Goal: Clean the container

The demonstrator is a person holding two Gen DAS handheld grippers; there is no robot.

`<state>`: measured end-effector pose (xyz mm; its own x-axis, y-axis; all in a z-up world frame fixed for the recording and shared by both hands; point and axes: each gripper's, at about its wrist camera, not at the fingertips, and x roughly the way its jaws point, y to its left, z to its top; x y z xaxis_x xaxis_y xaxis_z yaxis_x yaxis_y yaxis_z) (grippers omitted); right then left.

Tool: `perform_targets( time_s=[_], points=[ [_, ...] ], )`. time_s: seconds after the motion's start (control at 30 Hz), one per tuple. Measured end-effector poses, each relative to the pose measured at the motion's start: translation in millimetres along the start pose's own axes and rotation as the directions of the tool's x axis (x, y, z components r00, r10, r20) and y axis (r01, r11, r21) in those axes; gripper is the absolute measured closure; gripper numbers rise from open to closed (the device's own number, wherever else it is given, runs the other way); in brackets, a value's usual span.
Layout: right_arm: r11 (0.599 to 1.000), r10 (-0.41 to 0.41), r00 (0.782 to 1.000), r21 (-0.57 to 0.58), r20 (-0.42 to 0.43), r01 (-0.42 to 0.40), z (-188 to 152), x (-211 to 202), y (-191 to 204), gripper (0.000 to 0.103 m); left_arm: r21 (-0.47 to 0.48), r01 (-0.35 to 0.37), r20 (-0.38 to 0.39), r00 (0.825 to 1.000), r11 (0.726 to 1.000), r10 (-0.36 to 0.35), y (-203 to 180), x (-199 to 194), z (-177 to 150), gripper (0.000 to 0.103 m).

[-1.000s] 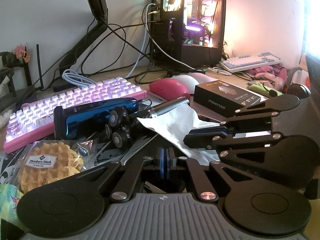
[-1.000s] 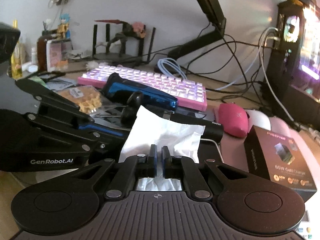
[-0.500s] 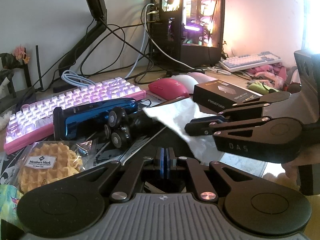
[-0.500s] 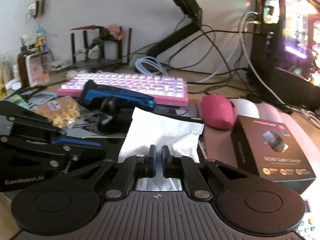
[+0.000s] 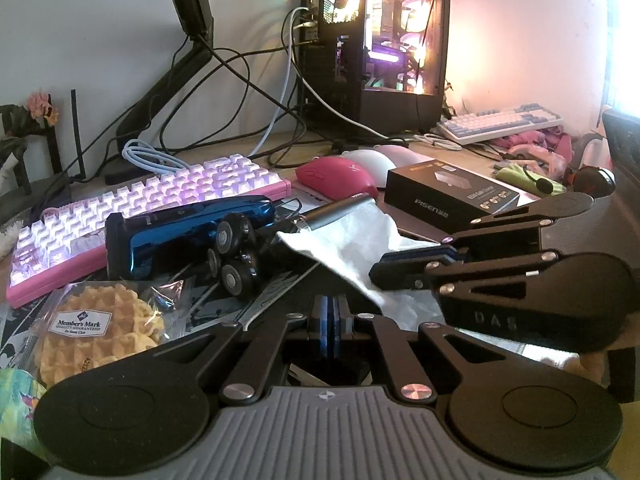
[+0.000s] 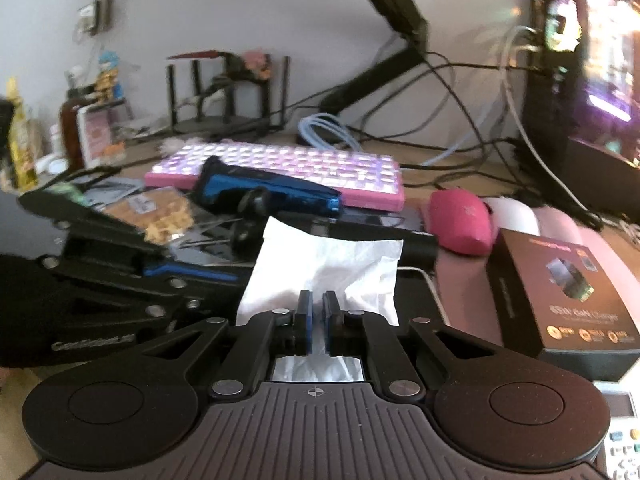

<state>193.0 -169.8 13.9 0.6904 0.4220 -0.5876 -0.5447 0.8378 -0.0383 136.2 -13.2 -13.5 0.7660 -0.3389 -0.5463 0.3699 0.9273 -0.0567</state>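
Observation:
My right gripper (image 6: 316, 316) is shut on a crumpled white tissue (image 6: 324, 268), which stands up ahead of its blue pads. In the left wrist view the same right gripper (image 5: 416, 264) comes in from the right, and the tissue (image 5: 348, 240) hangs over the desk in front of a blue electric shaver (image 5: 188, 228). My left gripper (image 5: 330, 320) is shut, pads together, with nothing between them. It lies low at the left (image 6: 236, 278) in the right wrist view. I cannot pick out a container in either view.
The desk is crowded: a pink keyboard (image 5: 140, 208), a wrapped waffle (image 5: 92, 332), a pink mouse (image 5: 336, 178), a black charger box (image 5: 452, 196), a lit PC tower (image 5: 372, 40) with cables, and a monitor arm behind. A remote (image 6: 616, 440) lies at the near right.
My right gripper has rolled slightly and shifted a little with the tissue still in it. The left gripper has stayed still and shut.

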Motion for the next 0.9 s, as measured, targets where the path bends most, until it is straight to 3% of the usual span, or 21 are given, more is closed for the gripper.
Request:
perform_targets(
  time_s=[0.4,0.77,0.9],
  points=[
    [1.000,-0.021,1.000,0.016,-0.001,0.021,-2,3,-1,0.095,-0.002,0.005,0.000,1.000,1.000,-0.005,4,0,0,0.094],
    [0.997,0.076,0.997,-0.021,-0.001,-0.076,-2,-5,8,0.095,-0.008,0.011,0.000,1.000,1.000,-0.011,4,1,0,0.094],
    [0.999,0.035,0.999,0.000,-0.001,-0.035,-2,-7,6,0.095,-0.006,0.011,0.000,1.000,1.000,-0.011,4,1,-1,0.094]
  ],
)
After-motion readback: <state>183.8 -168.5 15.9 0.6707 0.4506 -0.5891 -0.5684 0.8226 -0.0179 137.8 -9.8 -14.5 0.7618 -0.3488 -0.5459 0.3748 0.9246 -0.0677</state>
